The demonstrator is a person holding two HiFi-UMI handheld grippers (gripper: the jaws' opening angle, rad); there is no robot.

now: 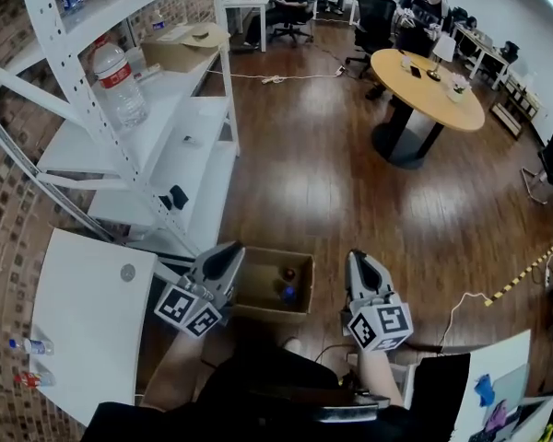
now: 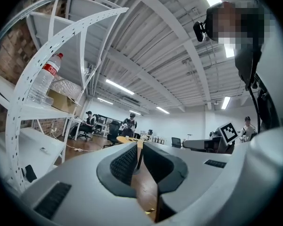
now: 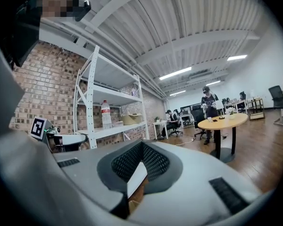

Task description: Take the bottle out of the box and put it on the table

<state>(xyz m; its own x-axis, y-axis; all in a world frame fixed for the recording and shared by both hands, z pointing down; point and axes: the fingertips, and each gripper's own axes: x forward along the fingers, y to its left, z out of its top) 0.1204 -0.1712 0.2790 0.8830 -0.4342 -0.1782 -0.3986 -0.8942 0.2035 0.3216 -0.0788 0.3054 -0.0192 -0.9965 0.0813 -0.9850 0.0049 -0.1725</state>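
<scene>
The left gripper [image 1: 230, 250] and right gripper [image 1: 356, 260] hang either side of the cardboard box [image 1: 267, 309] on the floor [image 1: 350, 173], both with jaws closed on nothing; the white table [image 1: 83, 293] is near left. The bottle [image 1: 288, 292] sits inside the box beside a second bottle [image 1: 290, 272], so a shallow pinch could, I judge, topple both. Neither gripper view shows the box's dark inside, so whether they stand upright is unclear.
</scene>
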